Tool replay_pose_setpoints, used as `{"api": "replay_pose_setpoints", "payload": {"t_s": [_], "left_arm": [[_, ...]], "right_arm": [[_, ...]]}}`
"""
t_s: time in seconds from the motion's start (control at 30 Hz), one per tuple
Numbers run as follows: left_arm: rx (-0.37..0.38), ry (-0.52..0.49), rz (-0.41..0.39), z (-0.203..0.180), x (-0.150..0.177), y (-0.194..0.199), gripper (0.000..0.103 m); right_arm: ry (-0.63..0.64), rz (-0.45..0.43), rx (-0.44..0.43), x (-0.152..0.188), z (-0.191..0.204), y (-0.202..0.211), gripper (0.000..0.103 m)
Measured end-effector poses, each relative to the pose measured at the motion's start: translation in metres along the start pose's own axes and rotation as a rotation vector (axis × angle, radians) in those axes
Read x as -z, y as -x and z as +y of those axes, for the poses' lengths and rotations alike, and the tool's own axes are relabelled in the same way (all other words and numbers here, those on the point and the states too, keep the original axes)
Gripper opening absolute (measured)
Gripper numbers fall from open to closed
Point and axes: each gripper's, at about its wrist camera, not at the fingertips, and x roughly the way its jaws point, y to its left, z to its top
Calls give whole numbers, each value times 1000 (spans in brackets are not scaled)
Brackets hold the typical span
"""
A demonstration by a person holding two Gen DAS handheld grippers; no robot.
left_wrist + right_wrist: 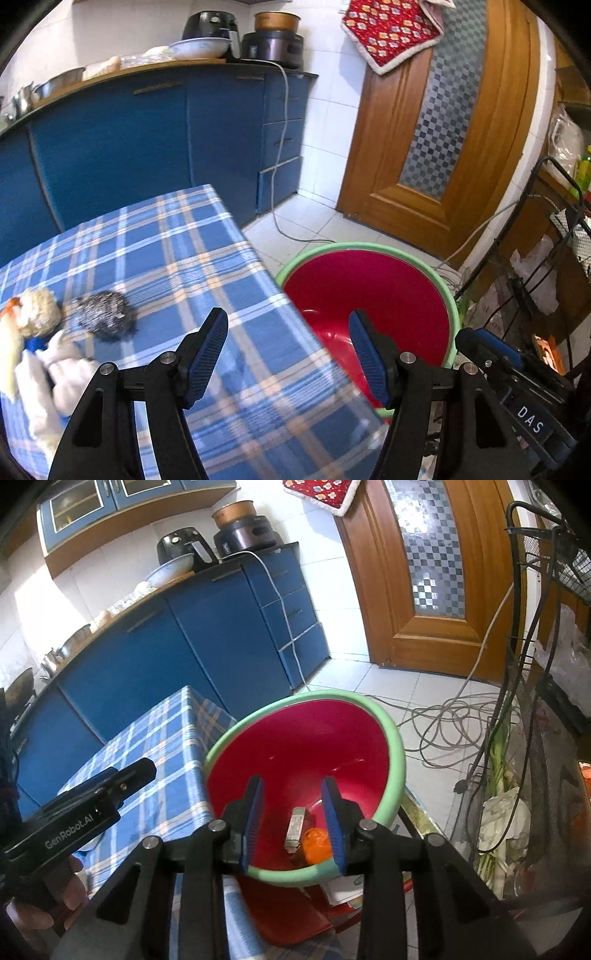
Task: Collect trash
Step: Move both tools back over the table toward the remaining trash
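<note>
The right gripper [293, 821] has its blue pads apart with nothing between them; it hangs over the red basin [400, 753] and tilts down into it. Below the pads, on the basin's bottom, lie a small grey wrapper [295, 829] and an orange scrap [317, 845], touching each other.

The left gripper [288, 356] also has its fingers spread, wider, and empty. It points down across the edge of the plaid table [177, 251], one finger over the cloth and the other over the basin [452, 295] just beside the table. In the right view a hand [70, 886] grips its handle.

More trash sits on the table's left: a dark foil wad [105, 314], a pale crumpled lump [38, 310] near it, and white tissue [62, 373] in front.
</note>
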Motion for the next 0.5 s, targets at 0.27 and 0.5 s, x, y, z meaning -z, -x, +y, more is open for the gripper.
{"api": "replay_pose_setpoints", "payload": {"t_s": [0.27,0.5], "left_arm": [[-70,56,-12,36,14,32,70],[-150,116,-16,72,26,52,70]], "right_arm": [[20,10,-41,7,17,6,38],[47,22,-70,15,31,9,43]]}}
